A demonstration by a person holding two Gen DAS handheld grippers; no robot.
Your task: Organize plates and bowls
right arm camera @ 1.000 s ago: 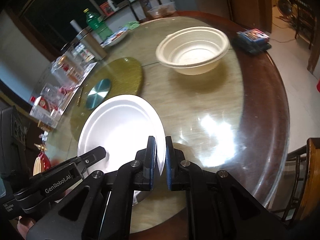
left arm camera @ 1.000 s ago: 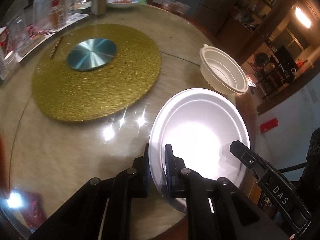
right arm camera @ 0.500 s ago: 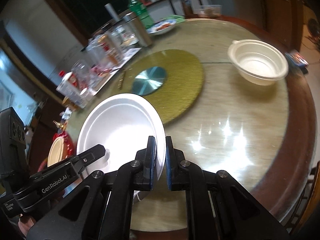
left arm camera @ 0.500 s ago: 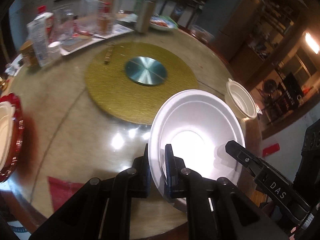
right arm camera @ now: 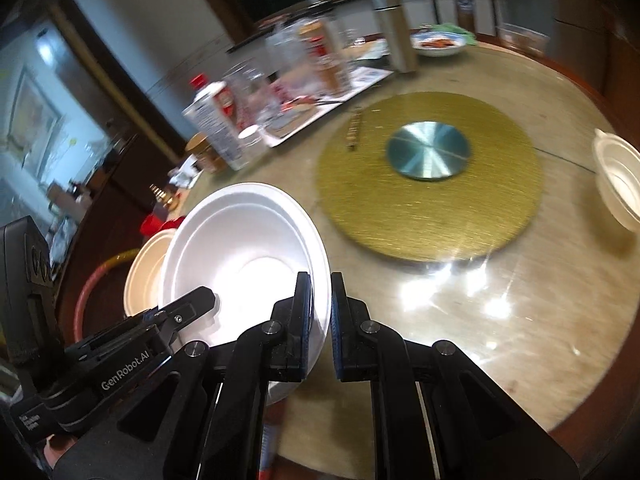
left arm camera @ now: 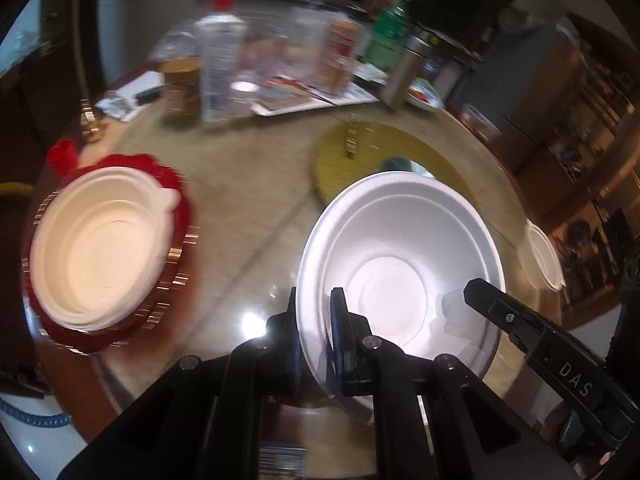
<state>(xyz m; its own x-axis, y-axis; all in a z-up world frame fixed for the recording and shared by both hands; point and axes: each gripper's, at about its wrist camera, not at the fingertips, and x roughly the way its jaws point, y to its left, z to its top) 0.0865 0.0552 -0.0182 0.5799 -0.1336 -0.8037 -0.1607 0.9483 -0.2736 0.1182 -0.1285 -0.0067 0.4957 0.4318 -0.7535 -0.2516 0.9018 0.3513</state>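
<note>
A white foam plate (left arm camera: 400, 264) hangs over the round table, carried by both grippers. My left gripper (left arm camera: 316, 320) is shut on its left rim, and my right gripper (right arm camera: 320, 304) is shut on its right rim, with the plate (right arm camera: 244, 252) spread to the left of it. The right gripper's finger (left arm camera: 520, 320) shows at the plate's far side in the left wrist view. A cream bowl (left arm camera: 100, 244) rests in a red holder (left arm camera: 176, 240) at the table's left. A second cream bowl (right arm camera: 618, 178) stands at the right edge.
A gold turntable mat (right arm camera: 428, 172) with a metal disc (right arm camera: 428, 150) lies mid-table. Bottles, glasses, a steel flask (right arm camera: 394, 28) and a tray crowd the far side, along with a small food dish (right arm camera: 438, 44). A hose (right arm camera: 100, 276) curves beyond the left edge.
Both grippers have carried the plate leftward across the table, away from the cream bowl at the right. The red holder with its bowl has come into view.
</note>
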